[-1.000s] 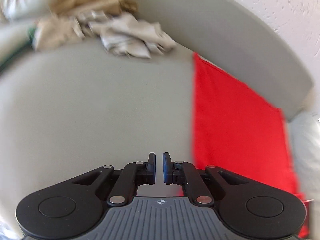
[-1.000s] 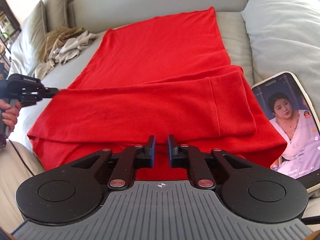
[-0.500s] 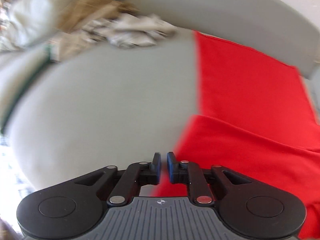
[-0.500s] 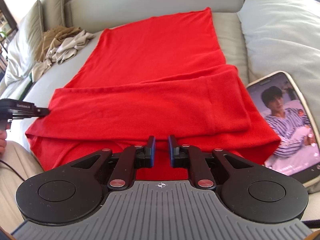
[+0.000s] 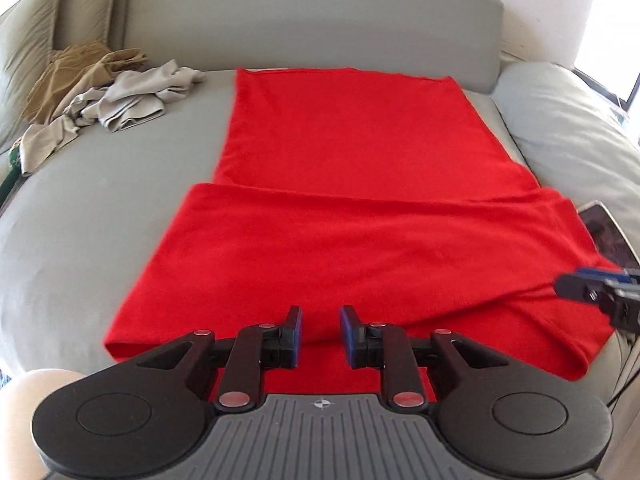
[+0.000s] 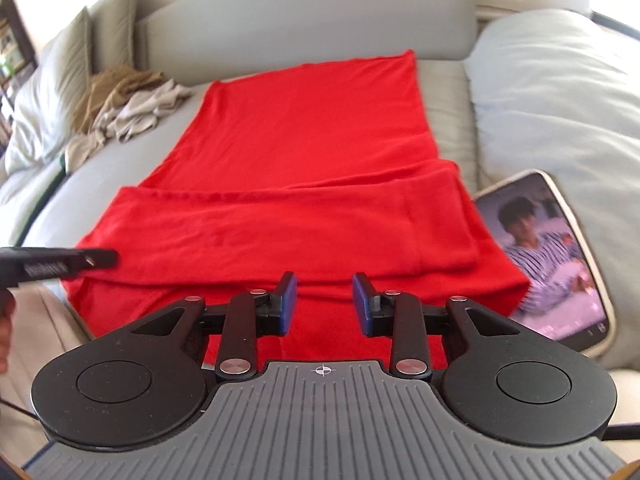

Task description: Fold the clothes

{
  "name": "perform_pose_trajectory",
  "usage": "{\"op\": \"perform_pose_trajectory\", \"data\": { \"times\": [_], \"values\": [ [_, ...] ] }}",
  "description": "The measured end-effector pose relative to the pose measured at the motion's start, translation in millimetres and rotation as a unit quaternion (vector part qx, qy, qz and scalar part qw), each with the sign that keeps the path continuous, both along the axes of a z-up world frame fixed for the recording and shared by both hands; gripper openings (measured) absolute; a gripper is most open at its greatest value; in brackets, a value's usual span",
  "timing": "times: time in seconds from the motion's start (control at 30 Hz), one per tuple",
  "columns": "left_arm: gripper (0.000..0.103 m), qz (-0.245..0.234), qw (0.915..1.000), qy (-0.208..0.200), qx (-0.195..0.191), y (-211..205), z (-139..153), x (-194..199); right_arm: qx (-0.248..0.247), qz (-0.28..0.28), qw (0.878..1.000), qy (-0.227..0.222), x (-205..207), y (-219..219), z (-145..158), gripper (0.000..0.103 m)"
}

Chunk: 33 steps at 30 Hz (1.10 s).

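A red garment (image 5: 352,184) (image 6: 304,184) lies flat on the grey sofa seat (image 5: 92,200), its near part folded back over itself in a wide band. My left gripper (image 5: 320,334) hovers over the garment's near edge; its jaws are opening with nothing between them. My right gripper (image 6: 325,300) is over the near edge further right, jaws also opening and empty. The right gripper's tip (image 5: 592,292) shows at the right of the left wrist view. The left gripper's dark body (image 6: 60,266) pokes in at the left of the right wrist view.
A heap of beige and brown clothes (image 5: 104,92) (image 6: 128,108) lies at the back left of the seat. A phone (image 6: 548,256) (image 5: 608,232) with a lit screen rests by the garment's right edge. A pale cushion (image 6: 560,92) is on the right, the backrest (image 5: 312,24) behind.
The left gripper swung from the bare seat at the left over to the garment's near edge. Both grippers' jaws have widened. The right gripper lifted slightly.
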<state>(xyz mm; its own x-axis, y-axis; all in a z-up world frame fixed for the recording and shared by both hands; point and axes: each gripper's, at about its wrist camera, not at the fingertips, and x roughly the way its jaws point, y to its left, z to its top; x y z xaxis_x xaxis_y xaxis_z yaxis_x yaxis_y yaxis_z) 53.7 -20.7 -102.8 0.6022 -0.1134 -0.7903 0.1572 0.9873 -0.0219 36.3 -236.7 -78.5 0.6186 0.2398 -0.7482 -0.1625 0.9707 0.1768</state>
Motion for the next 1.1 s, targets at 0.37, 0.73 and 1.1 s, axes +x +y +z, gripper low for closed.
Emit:
{"op": "perform_pose_trajectory", "data": {
  "times": [0.37,0.73,1.1],
  "values": [
    [0.028,0.004,0.9995,0.030,0.008,-3,-4,-8,-0.089,0.039,0.995,0.001,19,43,-23,0.041],
    [0.031,-0.053,0.9866,0.153,-0.021,-5,-17,-60,-0.059,0.058,0.991,0.107,-58,8,-11,0.052],
    [0.045,-0.046,0.9981,0.019,-0.037,4,42,-61,0.160,-0.016,0.987,0.006,-79,-37,42,0.063]
  ]
}}
